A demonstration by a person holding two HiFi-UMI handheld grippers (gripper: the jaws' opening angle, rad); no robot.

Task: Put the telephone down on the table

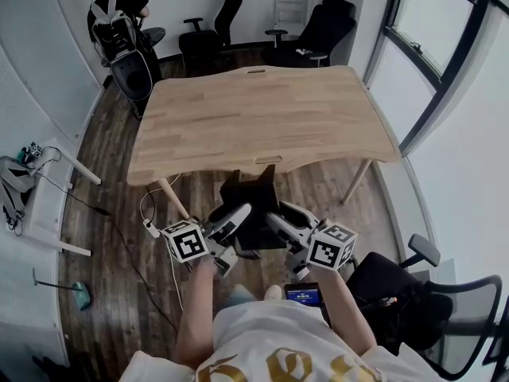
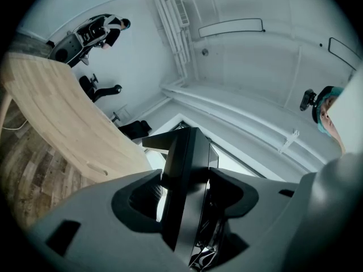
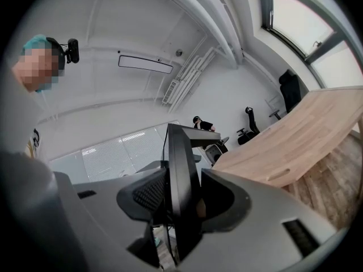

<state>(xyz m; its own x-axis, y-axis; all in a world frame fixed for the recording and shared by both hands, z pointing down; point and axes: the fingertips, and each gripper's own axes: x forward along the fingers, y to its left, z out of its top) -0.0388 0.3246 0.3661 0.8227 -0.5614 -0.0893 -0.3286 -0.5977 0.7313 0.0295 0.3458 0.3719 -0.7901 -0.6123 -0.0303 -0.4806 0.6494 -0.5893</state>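
A black telephone (image 1: 253,201) hangs in the air just in front of the near edge of the bare wooden table (image 1: 262,114), held from both sides. My left gripper (image 1: 232,223) is shut on its left side and my right gripper (image 1: 278,217) on its right side. In the left gripper view the telephone (image 2: 190,152) stands edge-on between the jaws of the left gripper (image 2: 187,194), whose pads press on it. In the right gripper view the telephone (image 3: 181,152) is likewise clamped by the right gripper (image 3: 178,200). Its lower part is hidden by the jaws.
Black office chairs (image 1: 208,34) stand behind the table and a seated person (image 1: 118,10) is at the back left. A white side table (image 1: 36,213) is at the left, a power strip (image 1: 151,229) with cables on the floor, and a black chair (image 1: 421,297) close at my right.
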